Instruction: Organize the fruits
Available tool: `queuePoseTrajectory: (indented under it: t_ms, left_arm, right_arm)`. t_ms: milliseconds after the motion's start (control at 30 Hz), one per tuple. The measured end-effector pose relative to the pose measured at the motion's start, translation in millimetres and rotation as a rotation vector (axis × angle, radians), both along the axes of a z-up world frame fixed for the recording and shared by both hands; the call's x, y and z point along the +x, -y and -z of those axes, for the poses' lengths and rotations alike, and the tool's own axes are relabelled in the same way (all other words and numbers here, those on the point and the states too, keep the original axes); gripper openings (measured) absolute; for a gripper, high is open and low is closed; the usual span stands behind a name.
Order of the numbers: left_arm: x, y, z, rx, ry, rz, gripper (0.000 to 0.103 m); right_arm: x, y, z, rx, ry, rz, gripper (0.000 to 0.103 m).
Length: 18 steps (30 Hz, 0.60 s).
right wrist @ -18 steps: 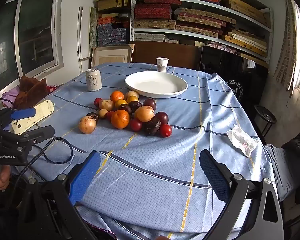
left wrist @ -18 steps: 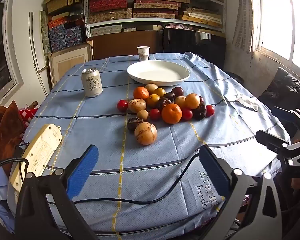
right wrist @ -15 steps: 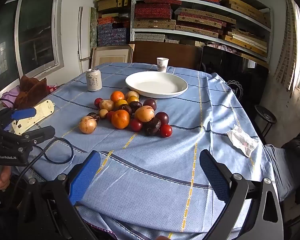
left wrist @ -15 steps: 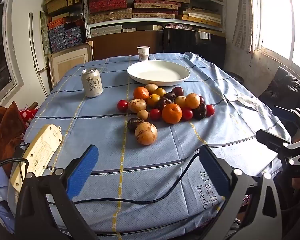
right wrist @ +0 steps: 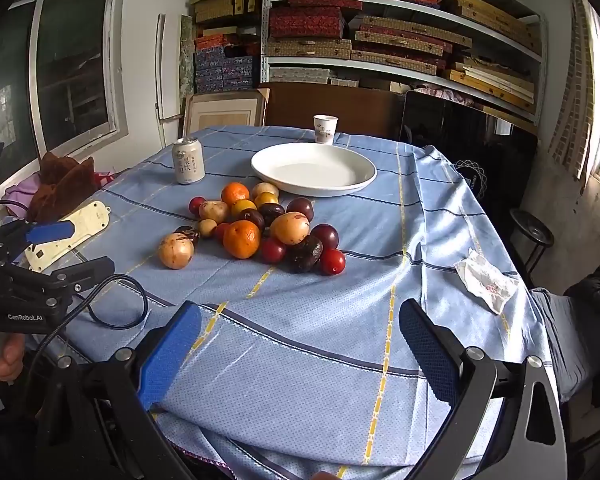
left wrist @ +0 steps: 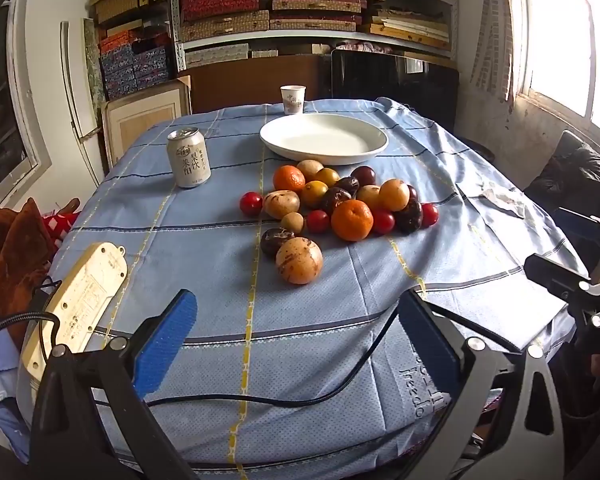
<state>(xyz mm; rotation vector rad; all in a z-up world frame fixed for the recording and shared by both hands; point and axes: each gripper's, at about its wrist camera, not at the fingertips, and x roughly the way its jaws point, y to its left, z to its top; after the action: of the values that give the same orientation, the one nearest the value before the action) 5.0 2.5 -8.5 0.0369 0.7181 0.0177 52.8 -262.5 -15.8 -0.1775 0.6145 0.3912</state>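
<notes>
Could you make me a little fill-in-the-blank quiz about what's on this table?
1. The white plate holds ____ fruit.
2. The drink can stands ____ on the blue tablecloth.
3. The fruit pile lies between the grippers and the ____.
4. Both the left gripper and right gripper hold ____.

Missing words: no; upright; plate; nothing

The left claw [left wrist: 296, 344] has a black frame with silver screws and 2 fingers faced with blue textured pads [left wrist: 165, 344]. The right claw [right wrist: 298, 350] is built alike, with black arms, silver bolts and blue pads [right wrist: 170, 358]. White "GenRobot.AI" lettering marks the left one's black body.
</notes>
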Motion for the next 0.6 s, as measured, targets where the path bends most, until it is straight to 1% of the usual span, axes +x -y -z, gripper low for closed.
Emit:
queuePoseTrajectory:
  t_ms: [400,600]
  left_arm:
    - [0.8,-1.9,1.1,-0.003,-0.006,-0.004,0.099]
    - [0.8,-1.8,1.6,-0.004,-0.006,-0.003,0.099]
  right_arm:
    - [-0.1,-0.6,-1.6,0.000,0.001,-0.002,0.099]
    - [1.2,0.0,4.3,0.000,0.001,0.000,0.099]
